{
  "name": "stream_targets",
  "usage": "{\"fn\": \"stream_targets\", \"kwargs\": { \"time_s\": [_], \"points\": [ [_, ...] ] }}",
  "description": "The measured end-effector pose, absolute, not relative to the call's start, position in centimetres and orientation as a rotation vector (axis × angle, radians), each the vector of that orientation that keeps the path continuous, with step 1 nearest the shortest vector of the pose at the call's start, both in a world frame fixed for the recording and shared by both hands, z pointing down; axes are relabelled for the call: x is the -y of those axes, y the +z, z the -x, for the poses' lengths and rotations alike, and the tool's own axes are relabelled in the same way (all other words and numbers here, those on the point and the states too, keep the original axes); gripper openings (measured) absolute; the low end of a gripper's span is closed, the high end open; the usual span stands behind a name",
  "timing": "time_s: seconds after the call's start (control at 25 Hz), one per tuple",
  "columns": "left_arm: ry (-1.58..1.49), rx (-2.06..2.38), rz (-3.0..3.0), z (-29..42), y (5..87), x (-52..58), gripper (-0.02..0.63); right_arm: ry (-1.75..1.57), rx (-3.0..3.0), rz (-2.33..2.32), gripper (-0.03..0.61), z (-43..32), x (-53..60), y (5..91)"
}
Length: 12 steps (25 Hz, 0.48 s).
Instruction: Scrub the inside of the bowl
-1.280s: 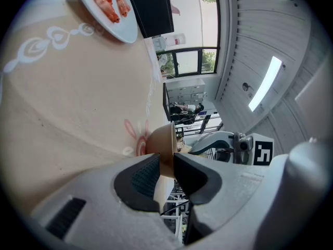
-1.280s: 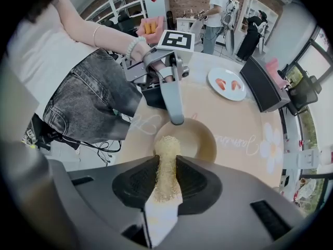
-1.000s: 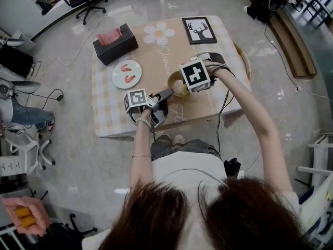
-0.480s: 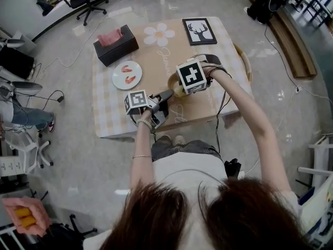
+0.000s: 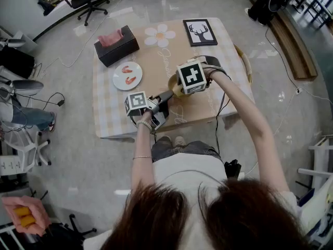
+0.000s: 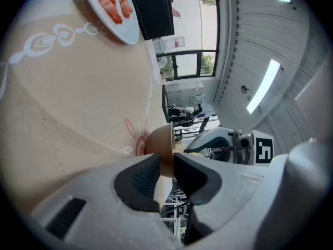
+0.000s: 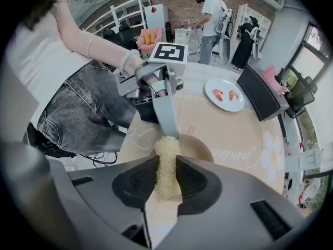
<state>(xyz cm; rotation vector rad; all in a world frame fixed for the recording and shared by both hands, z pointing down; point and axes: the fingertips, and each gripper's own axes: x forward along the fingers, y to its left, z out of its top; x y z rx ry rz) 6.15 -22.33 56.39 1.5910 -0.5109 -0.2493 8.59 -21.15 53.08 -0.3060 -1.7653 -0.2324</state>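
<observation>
So, the round tan bowl [image 5: 175, 86] is sitting near the middle of the table, toward your edge. You're steadying it w/ the left gripper [image 6: 165, 163], whose jaws are pinching the bowl's near rim, one pad inside the wall and the other outside. Your right gripper [image 7: 167, 165] is hanging over the bowl from the right. Its jaws are pressing on a pale yellow fibrous scrubbing pad [image 7: 167, 150]. The pad's tip is pointing down at the bowl's opening, but no view is showing whether it's touching the inside.

The bowl is resting on a beige tablecloth w/ checked edges [image 5: 156, 61]. A white round plate w/ red food pieces [image 5: 127, 75] is lying to the left of the bowl, apart from it. Beyond that, at the far-left corner, a black tissue box w/ pink tissue [image 5: 116, 45] is standing. A white flower print [image 5: 159, 34] is showing at the cloth's far middle, and a black-framed deer picture [image 5: 199, 31] is lying just to its right.
</observation>
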Motion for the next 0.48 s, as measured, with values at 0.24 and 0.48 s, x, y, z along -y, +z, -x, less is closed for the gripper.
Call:
{"fn": "stream_targets", "kwargs": {
  "time_s": [0.24, 0.48],
  "points": [
    [-0.267, 0.497, -1.598, -6.05, 56.16, 22.23, 0.091, -0.214, 1.798, 0.288, 0.091, -8.54, 21.28, 53.16],
    [-0.288, 0.477, -1.612, -5.92, 55.79, 22.09, 0.091, -0.199, 1.828, 0.276, 0.091, -8.64, 21.38, 53.18]
  ]
}}
